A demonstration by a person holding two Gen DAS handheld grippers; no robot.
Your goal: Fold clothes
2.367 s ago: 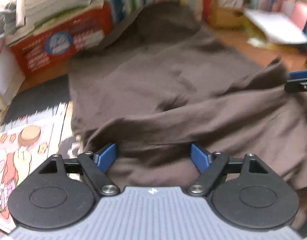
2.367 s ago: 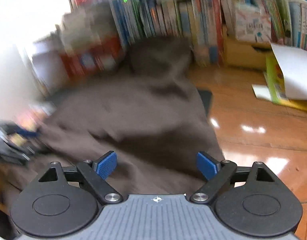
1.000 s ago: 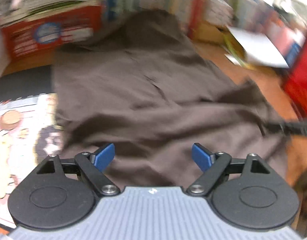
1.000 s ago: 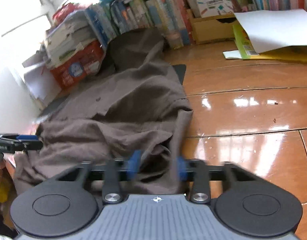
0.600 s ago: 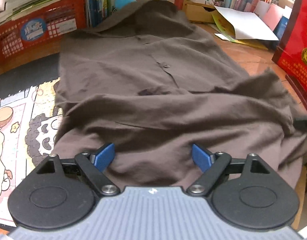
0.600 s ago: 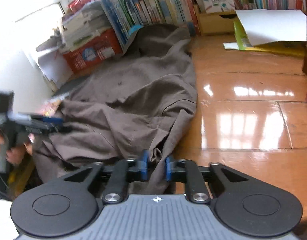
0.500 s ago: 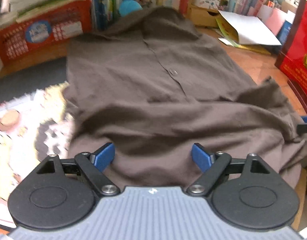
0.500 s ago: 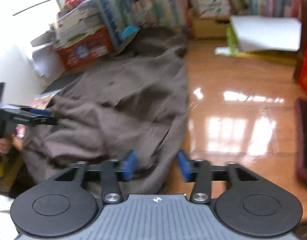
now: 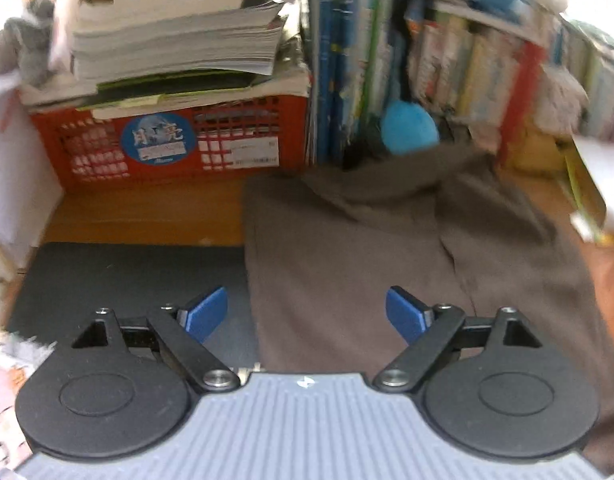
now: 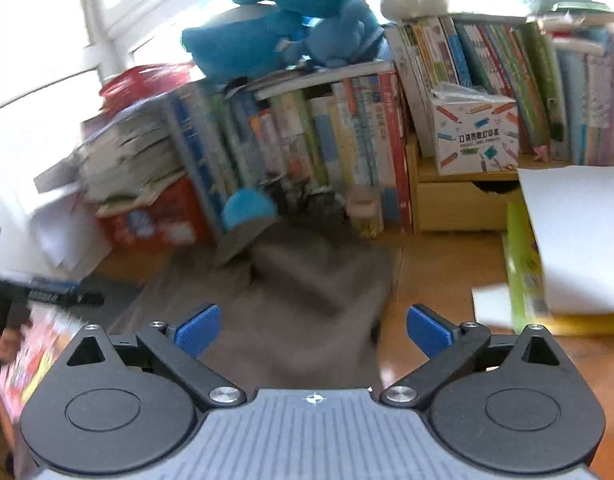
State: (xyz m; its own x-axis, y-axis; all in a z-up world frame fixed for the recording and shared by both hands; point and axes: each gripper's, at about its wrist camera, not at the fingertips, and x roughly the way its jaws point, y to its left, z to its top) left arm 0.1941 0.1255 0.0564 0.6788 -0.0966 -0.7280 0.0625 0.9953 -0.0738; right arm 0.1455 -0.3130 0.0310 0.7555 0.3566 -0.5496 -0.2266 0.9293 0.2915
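The dark brown button-front cotton garment (image 9: 387, 248) lies spread on the glossy orange-brown wooden floor (image 10: 447, 280), its far end bunched up against the row of upright books (image 10: 327, 136), just beside a round blue plush ball (image 9: 409, 128). Its left edge overlaps a dark grey floor mat (image 9: 127, 276), and the red plastic crate stacked with papers (image 9: 167, 144) stands well clear of it to the left.

The left hand-held gripper (image 9: 307, 314) hangs above the garment's left edge with its blue pads wide apart and nothing between them. The right hand-held gripper (image 10: 313, 330) hangs over the garment's right side; its jaws are opening, and no cloth sits between the pads.

The cloth looks thin, light and limp: it creases readily, drapes into soft ridges and will sag or slide out of shape when lifted by one point. It is not fragile, and its matte weave should give the pads good purchase, though the polished floor beneath probably lets the whole piece drag along if pulled sideways. A sound hold would be a pinch on a doubled edge, at a hem or side seam, with the two grippers taking matching corners so the fold travels evenly. The placket running down the middle is stiffer and makes a natural fold guide.
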